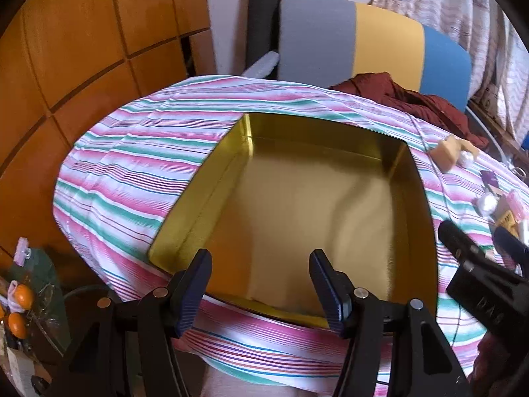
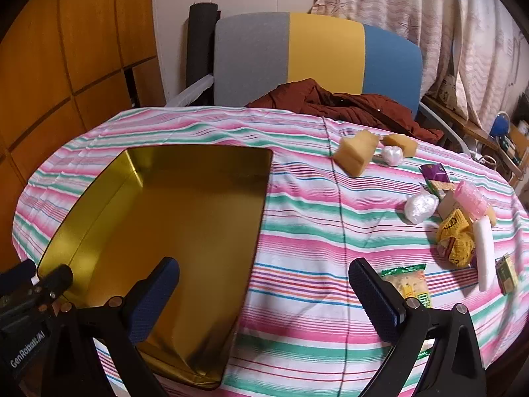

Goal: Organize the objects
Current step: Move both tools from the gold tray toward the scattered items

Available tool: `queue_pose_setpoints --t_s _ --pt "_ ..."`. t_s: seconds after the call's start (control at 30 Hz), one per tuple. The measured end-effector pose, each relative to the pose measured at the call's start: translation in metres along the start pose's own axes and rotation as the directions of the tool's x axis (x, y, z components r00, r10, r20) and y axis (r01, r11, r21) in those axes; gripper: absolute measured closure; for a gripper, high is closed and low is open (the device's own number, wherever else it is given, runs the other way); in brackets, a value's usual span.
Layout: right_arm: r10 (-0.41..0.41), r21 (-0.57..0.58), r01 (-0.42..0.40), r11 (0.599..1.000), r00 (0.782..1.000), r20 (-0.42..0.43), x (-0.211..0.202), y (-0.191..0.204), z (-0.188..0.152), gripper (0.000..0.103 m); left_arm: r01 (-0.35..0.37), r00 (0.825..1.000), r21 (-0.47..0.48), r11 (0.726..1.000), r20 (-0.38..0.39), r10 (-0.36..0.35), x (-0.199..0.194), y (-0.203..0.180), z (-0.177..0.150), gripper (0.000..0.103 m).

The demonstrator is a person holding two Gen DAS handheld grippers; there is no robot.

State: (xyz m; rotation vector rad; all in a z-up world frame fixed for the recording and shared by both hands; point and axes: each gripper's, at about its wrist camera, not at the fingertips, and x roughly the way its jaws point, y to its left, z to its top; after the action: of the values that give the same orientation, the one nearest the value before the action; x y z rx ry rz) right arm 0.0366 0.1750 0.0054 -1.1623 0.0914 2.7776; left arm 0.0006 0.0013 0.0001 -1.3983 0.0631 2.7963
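Gold tin tray (image 2: 185, 218) is sitting empty on the striped tablecloth (image 2: 297, 241), directly under the left claw (image 1: 261, 289). The small items are lying right of it, so the right claw (image 2: 264, 292) is nearer, the snack packet (image 2: 408, 283) just beside its right finger. Both claws are hanging wide, holding nothing. A tricolour chair (image 2: 317, 59) is standing behind.

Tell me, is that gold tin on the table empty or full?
Empty. The gold tin shows only bare shiny floor in both views; the snacks lie outside on the striped cloth.
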Motion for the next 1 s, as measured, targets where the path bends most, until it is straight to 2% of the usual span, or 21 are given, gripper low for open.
queue_pose_setpoints --t_s 0.1,0.17,0.3,0.33,0.4,0.53,0.63,0.83,1.0 --pt "0.017 0.014 -0.018 1.0 0.999 0.039 -0.006 -0.014 0.0 0.0 0.081 0.996 0.013 0.997 -0.025 -0.081 0.0 -0.006 -0.003 0.041" --pt "0.022 0.013 -0.023 1.0 0.997 0.072 -0.01 -0.025 0.003 0.0 0.169 0.985 0.007 0.986 -0.041 -0.168 -0.001 -0.008 -0.005 0.041" --pt "0.039 -0.017 -0.037 0.999 0.993 0.113 -0.018 -0.052 0.006 0.0 0.364 0.93 -0.044 0.93 -0.037 -0.366 -0.004 -0.008 -0.013 0.041" --pt "0.036 -0.017 -0.034 0.999 0.993 0.112 -0.02 -0.061 0.007 0.0 0.392 0.918 -0.055 0.918 -0.035 -0.394 -0.004 -0.009 -0.015 0.041" --pt "0.017 -0.014 -0.016 1.0 0.992 0.125 -0.024 -0.077 0.007 0.0 0.419 0.906 -0.06 0.906 -0.037 -0.421 -0.005 -0.016 -0.018 0.041" --pt "-0.073 0.002 0.073 0.997 0.987 0.144 -0.032 -0.12 0.002 0.0 0.405 0.913 0.003 0.914 -0.044 -0.405 -0.012 -0.035 -0.022 0.041" --pt "-0.142 0.027 0.14 0.99 0.979 0.143 -0.034 -0.157 -0.003 0.0 0.431 0.902 0.049 0.901 -0.046 -0.429 -0.015 -0.05 -0.026 0.041" --pt "-0.236 0.137 0.219 0.966 0.964 0.122 -0.037 -0.239 -0.025 0.0 0.524 0.851 0.14 0.84 -0.081 -0.518 -0.022 -0.092 -0.023 0.04" --pt "-0.257 0.189 0.235 0.954 0.961 0.106 -0.031 -0.274 -0.035 0.0 0.601 0.798 0.14 0.787 -0.164 -0.58 -0.013 -0.13 -0.025 0.038"
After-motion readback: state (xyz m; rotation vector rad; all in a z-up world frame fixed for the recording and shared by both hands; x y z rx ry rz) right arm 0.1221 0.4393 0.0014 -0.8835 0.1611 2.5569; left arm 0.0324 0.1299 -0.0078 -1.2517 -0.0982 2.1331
